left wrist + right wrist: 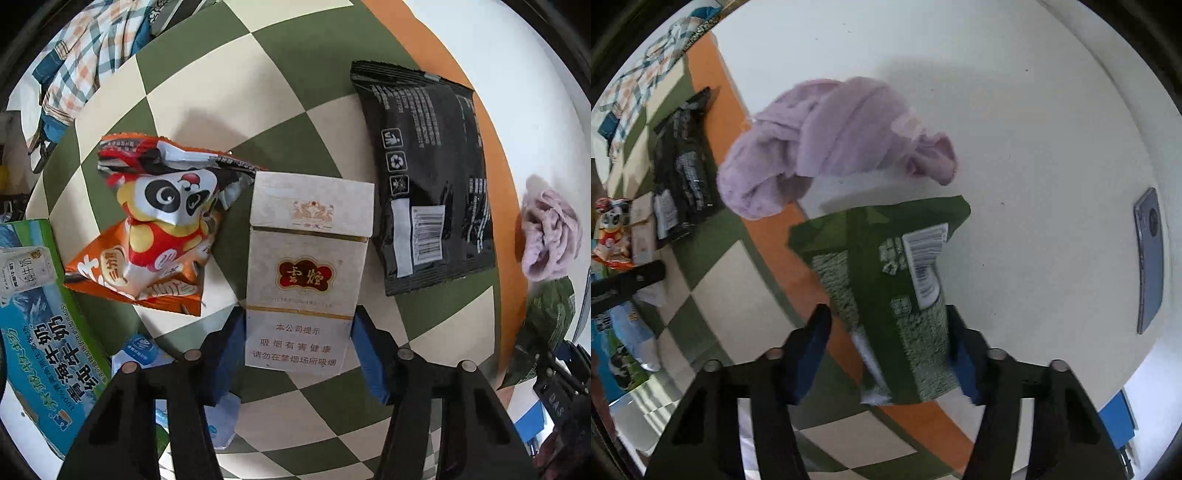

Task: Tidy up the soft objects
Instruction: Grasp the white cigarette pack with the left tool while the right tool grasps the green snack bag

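— What could go wrong here?

— My left gripper (297, 347) has its blue pads pressed on both sides of the stiff white cardboard cigarette box (308, 266) on the green-and-cream checkered cloth (280, 74); squeeze harder and I think its thin walls dent.

— And the right?

— My right gripper (888, 350) straddles the crinkly green foil packet (886, 295). One pad touches; the other looks apart, so it isn't clamped. That slick film could slide. The fluffy lilac towel (831, 140) lies just beyond it.
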Tool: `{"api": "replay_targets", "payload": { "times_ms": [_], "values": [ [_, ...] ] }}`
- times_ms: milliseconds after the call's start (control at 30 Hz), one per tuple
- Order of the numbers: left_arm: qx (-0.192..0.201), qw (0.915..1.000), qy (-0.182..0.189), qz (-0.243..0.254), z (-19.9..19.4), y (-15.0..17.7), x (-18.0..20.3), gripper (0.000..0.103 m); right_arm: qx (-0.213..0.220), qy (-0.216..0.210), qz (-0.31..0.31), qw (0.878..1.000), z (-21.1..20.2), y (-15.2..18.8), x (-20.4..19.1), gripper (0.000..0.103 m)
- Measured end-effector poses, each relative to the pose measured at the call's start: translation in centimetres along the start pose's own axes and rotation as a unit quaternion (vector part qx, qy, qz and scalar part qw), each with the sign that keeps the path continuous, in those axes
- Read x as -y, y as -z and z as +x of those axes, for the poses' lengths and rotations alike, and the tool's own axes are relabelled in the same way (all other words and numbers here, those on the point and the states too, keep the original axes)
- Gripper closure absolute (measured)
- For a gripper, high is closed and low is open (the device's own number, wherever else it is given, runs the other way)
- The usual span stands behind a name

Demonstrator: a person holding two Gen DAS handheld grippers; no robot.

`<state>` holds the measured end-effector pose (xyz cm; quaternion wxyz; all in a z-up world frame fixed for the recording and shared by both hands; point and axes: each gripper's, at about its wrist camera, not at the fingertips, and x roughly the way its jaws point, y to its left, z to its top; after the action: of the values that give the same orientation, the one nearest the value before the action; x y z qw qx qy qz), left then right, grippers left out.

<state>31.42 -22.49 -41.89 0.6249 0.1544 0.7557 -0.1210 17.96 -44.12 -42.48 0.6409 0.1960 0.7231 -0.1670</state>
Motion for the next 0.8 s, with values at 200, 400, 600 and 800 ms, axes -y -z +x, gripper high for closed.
{"api": "replay_targets", "payload": {
  "times_ms": [200, 400, 600, 800],
  "values": [
    [0.018, 0.9997, 0.000, -0.015, -0.6, 2.5, -0.1, 0.049, 0.001, -0.011, 0.006, 1.000, -0.4, 1.3, 0.6, 0.067],
    [0.052, 0.9983, 0.021, -0.016, -3.2, 6.3, 0.1, 0.049, 0.004, -0.040, 0.006, 0.999, -1.8, 4.1, 0.2, 0.068],
    [0.089, 0.9940, 0.057, -0.030, -6.6, 11.2, -0.7, 0.049, 0.017, -0.074, -0.016, 0.997, -4.8, 7.8, -2.4, 0.068],
    [0.137, 0.9839, 0.103, -0.052, -13.0, 15.2, -4.3, 0.049, 0.039, -0.117, -0.063, 0.990, -9.1, 9.5, -8.1, 0.068]
  ]
}}
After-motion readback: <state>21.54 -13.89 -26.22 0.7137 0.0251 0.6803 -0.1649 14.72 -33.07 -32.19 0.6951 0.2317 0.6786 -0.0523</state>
